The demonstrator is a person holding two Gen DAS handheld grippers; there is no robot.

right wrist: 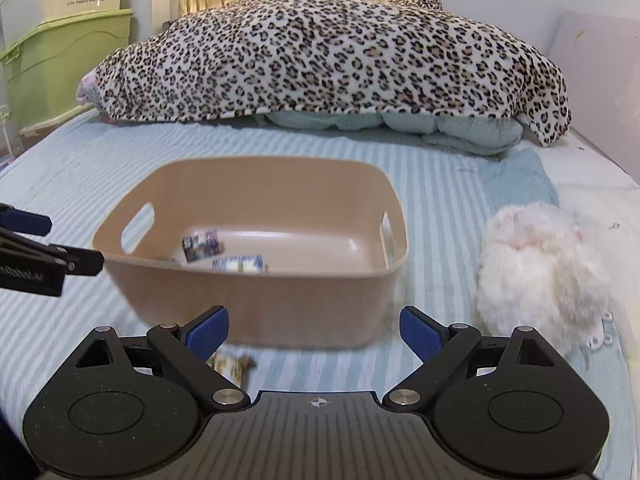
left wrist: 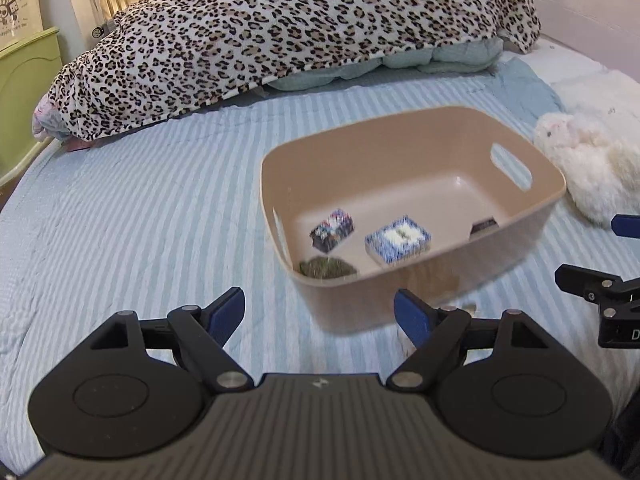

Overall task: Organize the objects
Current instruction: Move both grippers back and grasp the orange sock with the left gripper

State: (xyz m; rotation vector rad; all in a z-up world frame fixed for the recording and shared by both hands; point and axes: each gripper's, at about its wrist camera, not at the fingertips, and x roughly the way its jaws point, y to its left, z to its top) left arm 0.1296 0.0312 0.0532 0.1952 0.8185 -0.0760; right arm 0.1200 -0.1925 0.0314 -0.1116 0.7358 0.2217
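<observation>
A leopard-print blanket [right wrist: 328, 56] drapes over pale green bedding [right wrist: 452, 128] on the striped bedspread [left wrist: 140, 208] — green storage bins [right wrist: 68, 60] stand beyond the bed's edge.

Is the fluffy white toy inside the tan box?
No, the fluffy white toy lies on the bed beside the tan box, not in it.

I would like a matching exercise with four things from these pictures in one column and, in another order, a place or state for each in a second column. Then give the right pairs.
Things:
1. Blue-white box
2. Plush toy
3. Leopard blanket
4. Left claw

Places or states:
A. On the bed, right of the bin
B. Open, holding nothing
C. Inside the bin
D. Heaped at the far end of the bed

Pairs: 1-C, 2-A, 3-D, 4-B
</observation>
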